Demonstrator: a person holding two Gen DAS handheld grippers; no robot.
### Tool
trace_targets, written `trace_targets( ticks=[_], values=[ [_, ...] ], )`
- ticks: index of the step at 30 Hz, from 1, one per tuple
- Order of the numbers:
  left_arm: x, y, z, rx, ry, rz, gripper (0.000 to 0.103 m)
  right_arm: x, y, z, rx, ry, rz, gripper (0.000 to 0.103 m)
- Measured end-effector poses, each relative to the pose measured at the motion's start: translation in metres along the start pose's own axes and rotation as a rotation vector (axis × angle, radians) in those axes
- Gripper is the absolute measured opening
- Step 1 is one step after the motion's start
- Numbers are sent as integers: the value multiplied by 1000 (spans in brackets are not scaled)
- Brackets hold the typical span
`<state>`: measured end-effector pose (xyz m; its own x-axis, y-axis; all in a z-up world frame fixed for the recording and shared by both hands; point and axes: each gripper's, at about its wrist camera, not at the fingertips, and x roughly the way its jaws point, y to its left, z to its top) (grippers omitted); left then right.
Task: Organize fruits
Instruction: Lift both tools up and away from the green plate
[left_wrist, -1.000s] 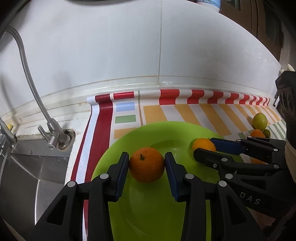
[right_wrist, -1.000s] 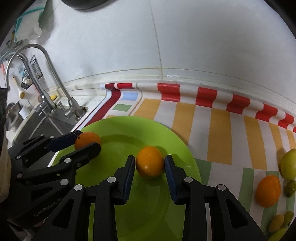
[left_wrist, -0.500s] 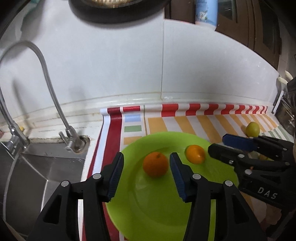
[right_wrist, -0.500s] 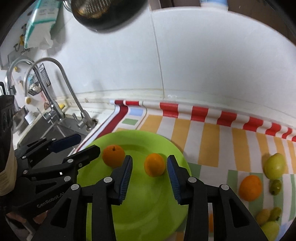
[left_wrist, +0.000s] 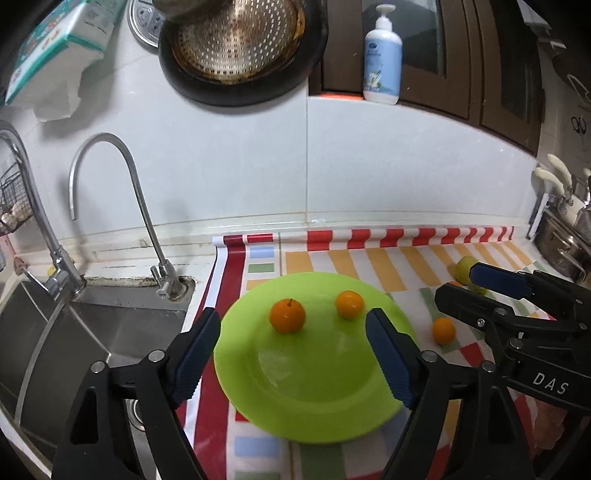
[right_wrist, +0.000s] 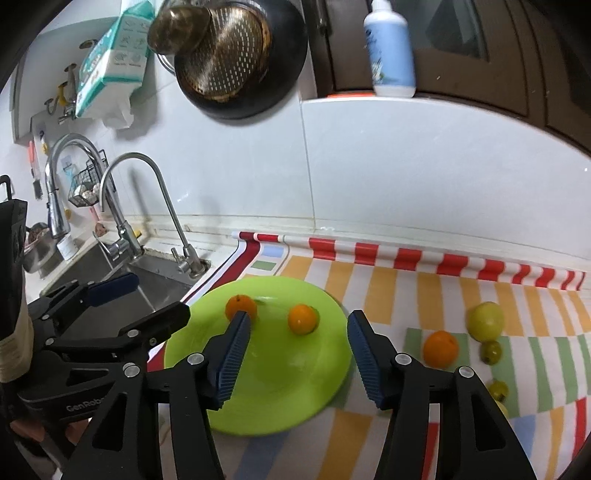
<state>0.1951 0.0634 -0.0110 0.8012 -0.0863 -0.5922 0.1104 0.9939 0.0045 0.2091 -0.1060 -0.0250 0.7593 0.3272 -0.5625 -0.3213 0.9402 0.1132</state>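
Observation:
A green plate (left_wrist: 314, 384) (right_wrist: 280, 398) lies on the striped mat and holds two oranges: one with a stem (left_wrist: 287, 316) (right_wrist: 241, 305) and a smoother one (left_wrist: 349, 304) (right_wrist: 303, 319). My left gripper (left_wrist: 295, 360) is open and empty, raised above the plate's near side; it shows in the right wrist view (right_wrist: 138, 299). My right gripper (right_wrist: 297, 363) is open and empty above the plate; it shows in the left wrist view (left_wrist: 480, 288). A third orange (right_wrist: 440, 348) (left_wrist: 443, 331) and a yellow-green fruit (right_wrist: 486, 320) lie on the mat to the right.
A steel sink (left_wrist: 74, 332) with two taps (left_wrist: 162, 280) lies left of the mat. Small green fruits (right_wrist: 491, 351) lie at the right. A colander (left_wrist: 236, 37) and a soap bottle (left_wrist: 382, 55) are on the wall above. Pots (left_wrist: 561, 243) stand far right.
Both grippers let go of their oranges, opened wide and pulled back and up from the plate. The two oranges stay on the plate.

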Motion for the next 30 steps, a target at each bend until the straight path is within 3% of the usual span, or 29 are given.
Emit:
trace_targets(
  ticks=[4,16,30],
  values=[
    [-20,-10,-6,4,-20,-5,88,-27,-1,-8,9,-25,-25,64],
    [-70,-36,-23,41,-77,-17,97,-89,-11,-38,37,-60,-111,72],
    [-91,-72,-38,74,-98,-93,97,-136,-36,-68,101,-67,-223,73]
  ],
)
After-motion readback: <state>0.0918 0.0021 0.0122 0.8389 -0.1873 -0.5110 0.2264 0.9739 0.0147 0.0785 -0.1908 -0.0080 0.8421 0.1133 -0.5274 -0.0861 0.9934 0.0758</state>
